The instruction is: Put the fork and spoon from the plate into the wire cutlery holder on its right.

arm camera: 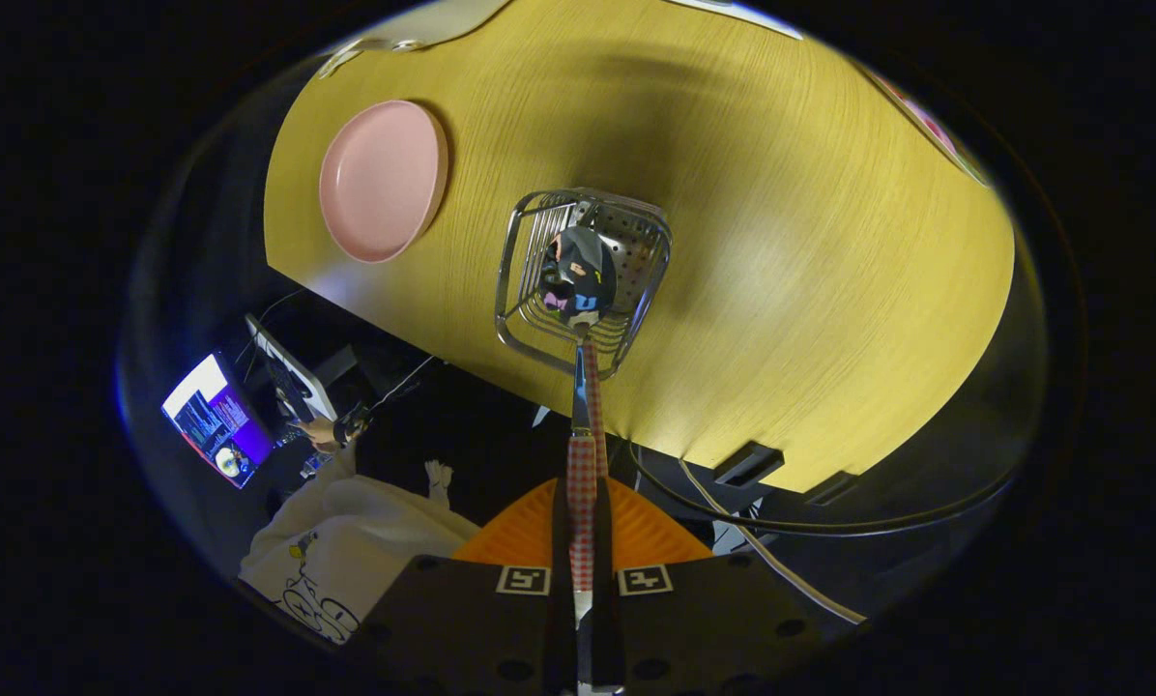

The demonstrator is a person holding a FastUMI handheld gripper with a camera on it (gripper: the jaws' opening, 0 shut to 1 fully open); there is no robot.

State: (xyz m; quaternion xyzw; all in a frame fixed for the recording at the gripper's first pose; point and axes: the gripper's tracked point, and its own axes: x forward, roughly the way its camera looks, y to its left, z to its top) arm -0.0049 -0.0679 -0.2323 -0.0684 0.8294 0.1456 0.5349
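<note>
I look down on a yellow wooden table. My gripper, with orange fingers, is shut on the red-checked handle of a spoon. The spoon's metal stem reaches ahead, and its shiny bowl hangs over the opening of the wire cutlery holder. A second red-checked handle runs close beside the stem, rising from the holder; its head is hidden. The pink plate lies to the left of the holder with nothing on it.
The table's edge runs just under the holder. Beyond that edge are a person in a white top, a lit screen, and cables on the dark floor.
</note>
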